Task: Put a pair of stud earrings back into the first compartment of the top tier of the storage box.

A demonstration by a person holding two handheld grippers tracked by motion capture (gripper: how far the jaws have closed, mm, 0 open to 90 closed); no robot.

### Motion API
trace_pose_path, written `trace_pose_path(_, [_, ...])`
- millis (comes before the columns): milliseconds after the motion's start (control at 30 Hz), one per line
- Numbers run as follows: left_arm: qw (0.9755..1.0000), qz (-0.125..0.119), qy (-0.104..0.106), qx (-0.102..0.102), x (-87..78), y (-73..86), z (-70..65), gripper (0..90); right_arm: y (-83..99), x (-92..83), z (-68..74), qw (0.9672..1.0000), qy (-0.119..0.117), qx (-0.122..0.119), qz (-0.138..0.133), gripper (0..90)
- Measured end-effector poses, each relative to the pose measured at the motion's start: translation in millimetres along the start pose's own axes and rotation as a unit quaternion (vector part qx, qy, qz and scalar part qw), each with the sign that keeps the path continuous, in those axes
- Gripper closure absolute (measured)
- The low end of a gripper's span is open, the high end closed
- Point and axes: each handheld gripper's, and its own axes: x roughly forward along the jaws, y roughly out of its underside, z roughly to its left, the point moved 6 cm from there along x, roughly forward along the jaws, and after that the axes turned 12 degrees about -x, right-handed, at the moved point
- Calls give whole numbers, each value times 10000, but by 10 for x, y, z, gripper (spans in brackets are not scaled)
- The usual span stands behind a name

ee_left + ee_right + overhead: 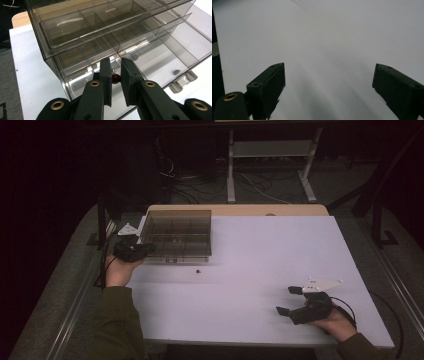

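Holding a small dark red bead [115, 78] pinched between my left gripper [115, 75] jaws, right at the near-left edge of the smoky clear compartment box [75, 27], which sits at the table's [260, 260] far left. Another small bead [198, 270] lies on the white table just in front of the box. My right gripper [289, 301] rests near the table's front right, jaws spread wide apart, nothing between them, well away from the box.
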Motion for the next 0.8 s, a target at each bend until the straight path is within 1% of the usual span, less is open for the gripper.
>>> trace_pose_path(100, [10000,-78,23,-34,-13,-17,-9,755,0,-1,0,10000,-1,7,-5,106])
trace_pose_path(233, [9999,-129,48,-29,-25,-32,-27,720,0,-2,1,10000,3,3,-6,105])
trace_pose_path(333, [9999,-143,86,-39,-43,-39,-48,719,0,-3,0,10000,5,2,-5,105])
trace_pose_path(367, [9998,-143,122,-35,-51,-43,-56,724,0,-3,0,10000,6,4,-8,106])
trace_pose_path(467, [9996,-155,225,-21,-75,-54,-96,794,0,-5,-1,10000,12,3,-9,106])
trace_pose_path(533, [9992,-188,343,-34,-86,-67,-141,836,0,-5,1,10000,11,2,-8,105])
trace_pose_path(633, [9985,-173,512,-12,-106,-77,-219,889,3,-4,-1,10000,14,12,4,105])
trace_pose_path(700, [9981,-170,585,16,-114,-80,-273,890,3,-6,-1,10000,12,5,1,106])
trace_pose_path(733, [9980,-153,616,66,-120,-79,-294,891,3,-7,-1,10000,12,5,0,106])
trace_pose_path(767, [9978,-174,639,46,-119,-82,-320,891,3,-7,-1,10000,13,4,0,106])
trace_pose_path(800, [9975,-167,681,70,-124,-80,-351,891,3,-8,-1,10000,13,2,0,106])
